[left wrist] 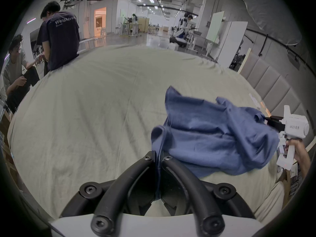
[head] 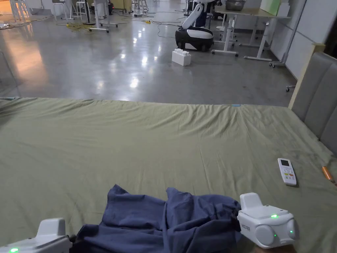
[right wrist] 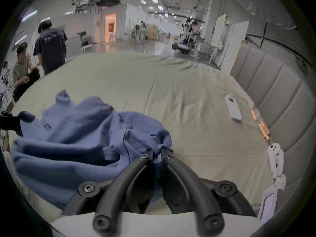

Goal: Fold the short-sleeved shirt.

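Note:
A crumpled blue short-sleeved shirt hangs bunched between my two grippers, low over the near edge of a bed with an olive-green sheet. My left gripper is shut on a thin edge of the shirt at its left end. My right gripper is shut on a gathered fold of the shirt at its right end. In the head view the left gripper sits at the bottom left corner and the right gripper at the bottom right.
A white remote and an orange object lie near the grey padded headboard. Two people are at the bed's far left corner. A wheeled robot and tables stand on the floor beyond.

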Tool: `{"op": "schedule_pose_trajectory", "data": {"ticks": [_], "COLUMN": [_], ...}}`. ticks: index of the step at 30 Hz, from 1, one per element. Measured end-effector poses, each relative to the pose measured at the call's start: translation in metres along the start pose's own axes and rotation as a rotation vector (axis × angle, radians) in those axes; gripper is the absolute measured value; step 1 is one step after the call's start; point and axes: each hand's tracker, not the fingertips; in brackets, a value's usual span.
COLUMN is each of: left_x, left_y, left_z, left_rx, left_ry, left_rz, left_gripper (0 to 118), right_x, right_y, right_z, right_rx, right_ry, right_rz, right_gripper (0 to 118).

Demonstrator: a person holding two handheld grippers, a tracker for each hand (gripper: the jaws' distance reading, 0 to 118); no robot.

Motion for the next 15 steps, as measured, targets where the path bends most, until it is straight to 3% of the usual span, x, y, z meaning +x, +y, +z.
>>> {"op": "schedule_pose_trajectory", "data": {"ticks": [15], "left_x": [-0.026], "left_y": [0.110], "left_z": [0.109], "left_rx": [0.242], "left_ry": [-0.017], "left_rz": [-0.008], "left_gripper": [6], "right_x": [0.064], "right_y": [0.058], "right_z": [0.137], "right_rx": [0.213], "right_ry": [-0.152], "right_rz": [-0.086], "right_gripper": [8]}}
